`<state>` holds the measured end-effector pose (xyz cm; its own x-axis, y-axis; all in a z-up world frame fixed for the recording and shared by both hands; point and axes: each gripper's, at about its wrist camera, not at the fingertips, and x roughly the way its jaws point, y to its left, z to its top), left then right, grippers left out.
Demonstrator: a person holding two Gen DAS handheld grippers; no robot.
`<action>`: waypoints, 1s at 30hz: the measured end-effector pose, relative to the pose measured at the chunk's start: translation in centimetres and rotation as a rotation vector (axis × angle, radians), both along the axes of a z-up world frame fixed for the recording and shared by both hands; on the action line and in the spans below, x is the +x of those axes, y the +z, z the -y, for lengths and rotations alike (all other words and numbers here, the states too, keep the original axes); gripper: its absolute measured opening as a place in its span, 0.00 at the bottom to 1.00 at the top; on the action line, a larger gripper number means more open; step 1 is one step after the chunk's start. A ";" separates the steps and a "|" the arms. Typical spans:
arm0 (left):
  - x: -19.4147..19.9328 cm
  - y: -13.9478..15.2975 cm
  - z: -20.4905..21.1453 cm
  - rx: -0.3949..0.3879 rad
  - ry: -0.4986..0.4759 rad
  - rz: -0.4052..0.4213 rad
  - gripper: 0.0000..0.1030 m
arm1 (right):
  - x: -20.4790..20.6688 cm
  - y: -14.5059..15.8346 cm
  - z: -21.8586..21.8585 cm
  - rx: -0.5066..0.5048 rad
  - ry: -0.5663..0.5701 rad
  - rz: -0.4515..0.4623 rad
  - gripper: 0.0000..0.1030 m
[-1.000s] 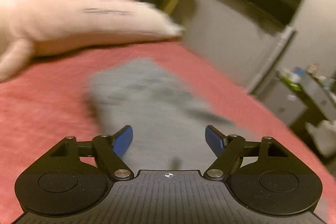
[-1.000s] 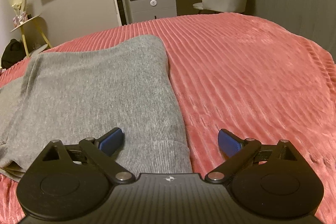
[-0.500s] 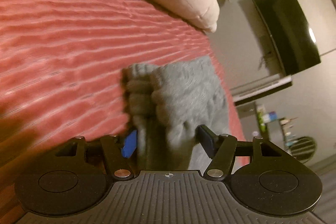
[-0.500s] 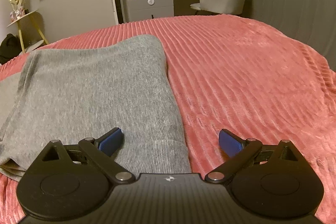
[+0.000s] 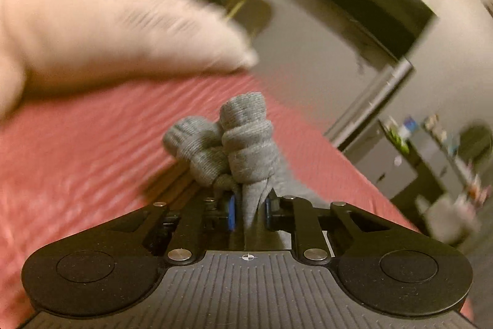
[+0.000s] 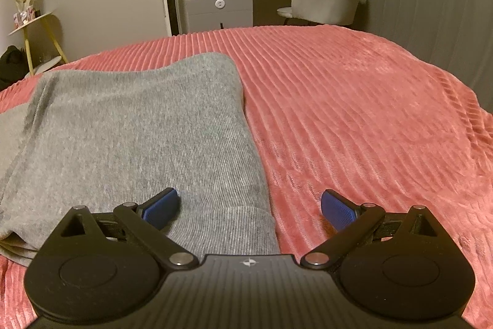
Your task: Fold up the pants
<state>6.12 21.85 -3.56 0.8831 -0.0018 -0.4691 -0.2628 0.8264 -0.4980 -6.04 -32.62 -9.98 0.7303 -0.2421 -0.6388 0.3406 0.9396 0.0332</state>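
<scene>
- The left gripper (image 5: 249, 213) has just closed its jaws, pinching a bunched cuff of the grey pants (image 5: 246, 144).
- The right gripper (image 6: 249, 207) gapes wide, with its left pad (image 6: 161, 207) resting on the pants (image 6: 135, 137), which are spread on the red bedspread (image 6: 354, 113).

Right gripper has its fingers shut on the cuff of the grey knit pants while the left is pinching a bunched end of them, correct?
Not quite. The right wrist view shows the right gripper open over the grey knit pants, gripping nothing. The left gripper is indeed shut on a bunched end, lifted off the pink ribbed bedspread.
</scene>
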 end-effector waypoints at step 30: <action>-8.5 3.6 24.8 0.408 -0.503 -0.005 0.88 | -3.1 3.6 1.8 0.266 0.078 0.229 0.96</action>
